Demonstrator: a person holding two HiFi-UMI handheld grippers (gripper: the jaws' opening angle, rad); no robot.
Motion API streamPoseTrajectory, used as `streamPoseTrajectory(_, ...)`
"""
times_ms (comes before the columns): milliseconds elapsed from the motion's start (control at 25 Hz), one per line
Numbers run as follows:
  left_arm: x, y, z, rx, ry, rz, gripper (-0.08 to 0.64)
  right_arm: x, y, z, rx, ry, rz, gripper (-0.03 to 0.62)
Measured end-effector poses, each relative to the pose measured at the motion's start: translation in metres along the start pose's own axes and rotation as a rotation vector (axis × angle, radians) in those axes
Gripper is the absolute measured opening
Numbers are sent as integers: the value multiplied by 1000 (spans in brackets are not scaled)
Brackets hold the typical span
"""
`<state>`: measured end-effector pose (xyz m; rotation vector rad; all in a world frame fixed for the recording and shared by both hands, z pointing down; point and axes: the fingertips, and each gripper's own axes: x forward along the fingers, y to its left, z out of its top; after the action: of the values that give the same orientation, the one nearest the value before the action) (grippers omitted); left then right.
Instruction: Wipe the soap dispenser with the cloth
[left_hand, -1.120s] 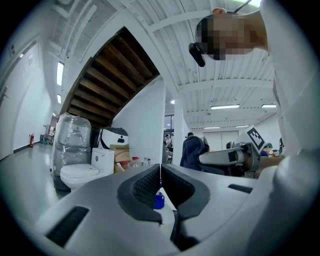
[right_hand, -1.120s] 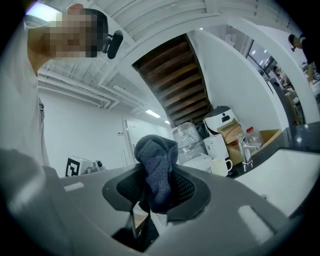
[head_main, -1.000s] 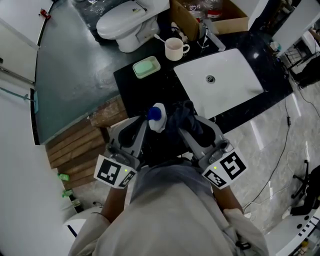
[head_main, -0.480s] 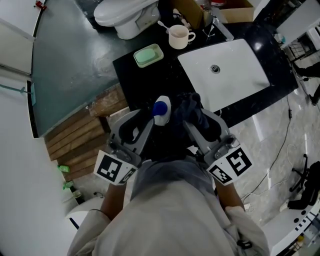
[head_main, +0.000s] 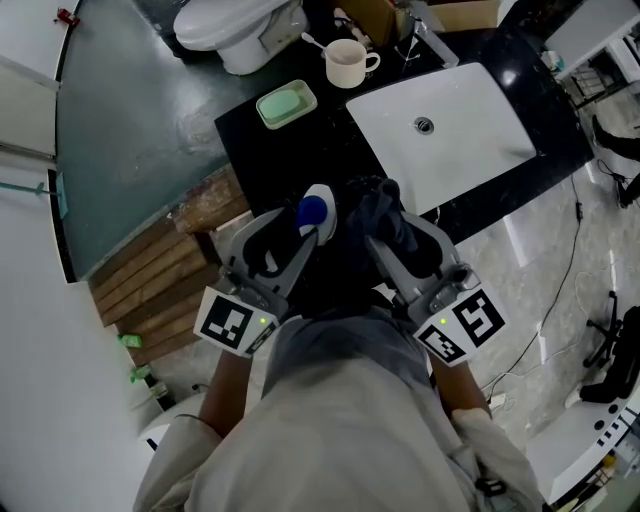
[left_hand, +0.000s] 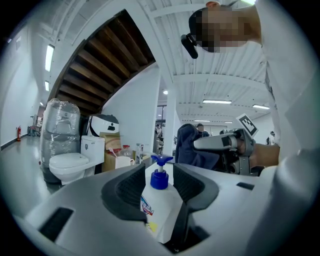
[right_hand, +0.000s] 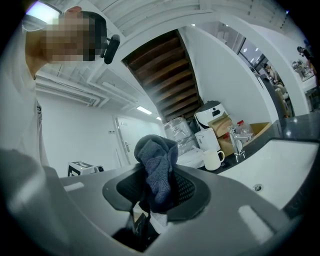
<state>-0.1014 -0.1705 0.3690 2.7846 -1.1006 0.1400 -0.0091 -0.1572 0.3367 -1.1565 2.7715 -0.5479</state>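
Soap dispenser (left_hand: 159, 200): white body, blue pump (label multicoloured). Cloth (right_hand: 159, 170): dark blue-grey knit. Soap dish (head_main: 286, 104): pale green. Mug (head_main: 345, 65): cream. Sink (head_main: 470, 120): white; countertop (head_main: 290, 160): black.

Black counter (head_main: 320, 150) w/ white sink (head_main: 480, 130) set into its right part. On it: green soap dish (head_main: 286, 104) toward the back-left corner, mug (head_main: 345, 64) just right of the dish, faucet (head_main: 432, 45) at the sink's back edge. Soap dispenser (head_main: 315, 212) at the near edge (resting there or not, can't tell).
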Motion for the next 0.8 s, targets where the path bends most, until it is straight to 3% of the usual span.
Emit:
streamPoseTrajectory(440,32,-9,-2,72,37,-63,160,2,0,-9,13,5,0,109)
streamPoseTrajectory(560,41,-9,3,91,12,-66,160,2,-3,-8,16,4,-6,109)
streamPoseTrajectory(680,42,-4,5,66,-11,-51,104,4,-3,-9,11,9,-2,108)
streamPoseTrajectory(800,38,4,9,25,-47,-24,92,8,-2,-13,4,25,23,107)
